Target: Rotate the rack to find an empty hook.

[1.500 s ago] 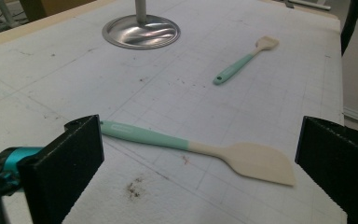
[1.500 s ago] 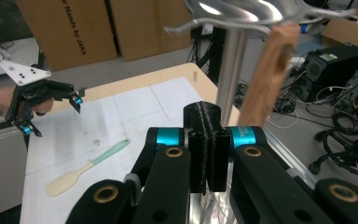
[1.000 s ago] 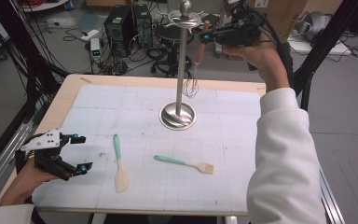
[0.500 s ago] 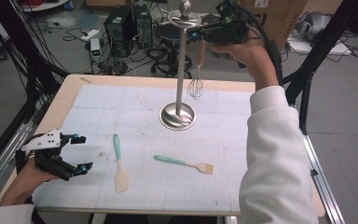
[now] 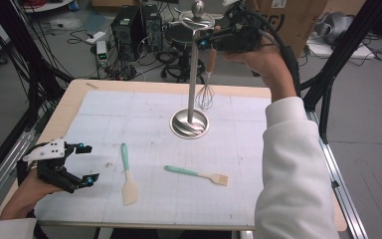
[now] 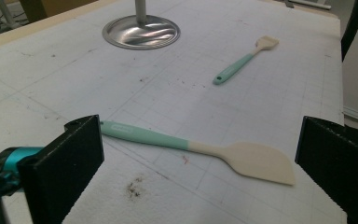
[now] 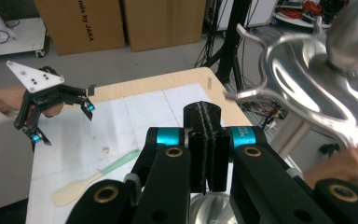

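— Listing the table from the left: what stands first?

— Item one: left gripper (image 5: 89, 163), low over the near left corner of the white mat (image 5: 129, 109), jaws wide apart, nothing held. Item two: spatula (image 5: 128, 177), green handle, cream blade, flat on the mat just right of that gripper.

— And further along?

— Item three: pastry brush (image 5: 196, 174), green handle, lying flat and well apart from the spatula. Item four: steel stand (image 5: 193, 74), its round base on the mat's far middle.

— The whisk?

— Item five: whisk (image 5: 205, 92), hanging upright just right of the stand's pole, wires clear of the mat. Item six: right gripper (image 5: 205, 41), raised beside the stand's top, jaws pressed together on the upper end of the whisk's handle.
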`<state>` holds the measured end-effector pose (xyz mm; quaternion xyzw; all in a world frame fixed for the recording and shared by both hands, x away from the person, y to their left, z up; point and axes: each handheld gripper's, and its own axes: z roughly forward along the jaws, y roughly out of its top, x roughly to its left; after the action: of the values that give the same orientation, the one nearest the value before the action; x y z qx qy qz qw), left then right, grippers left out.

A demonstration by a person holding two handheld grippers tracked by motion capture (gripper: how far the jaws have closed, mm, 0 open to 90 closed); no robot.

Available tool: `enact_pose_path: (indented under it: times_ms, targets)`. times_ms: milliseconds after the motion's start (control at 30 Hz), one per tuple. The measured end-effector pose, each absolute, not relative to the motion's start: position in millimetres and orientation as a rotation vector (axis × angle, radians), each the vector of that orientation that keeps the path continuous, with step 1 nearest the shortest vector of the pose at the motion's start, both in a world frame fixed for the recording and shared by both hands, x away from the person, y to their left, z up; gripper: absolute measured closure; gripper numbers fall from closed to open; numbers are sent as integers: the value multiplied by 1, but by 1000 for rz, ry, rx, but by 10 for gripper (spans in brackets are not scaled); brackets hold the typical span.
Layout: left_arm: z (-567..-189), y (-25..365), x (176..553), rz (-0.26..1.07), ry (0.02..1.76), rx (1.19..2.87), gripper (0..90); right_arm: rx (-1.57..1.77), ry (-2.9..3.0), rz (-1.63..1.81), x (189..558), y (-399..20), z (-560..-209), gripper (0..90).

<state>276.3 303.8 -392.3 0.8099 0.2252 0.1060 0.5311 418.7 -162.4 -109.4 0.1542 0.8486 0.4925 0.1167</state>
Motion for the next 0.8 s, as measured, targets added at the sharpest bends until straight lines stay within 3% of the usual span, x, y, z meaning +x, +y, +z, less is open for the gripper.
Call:
enact_pose_path:
  times_ms: [800]
  targets:
    - [-394,301,277,251,542,1956,16,607,2465,1395,409,-242,-120,890]
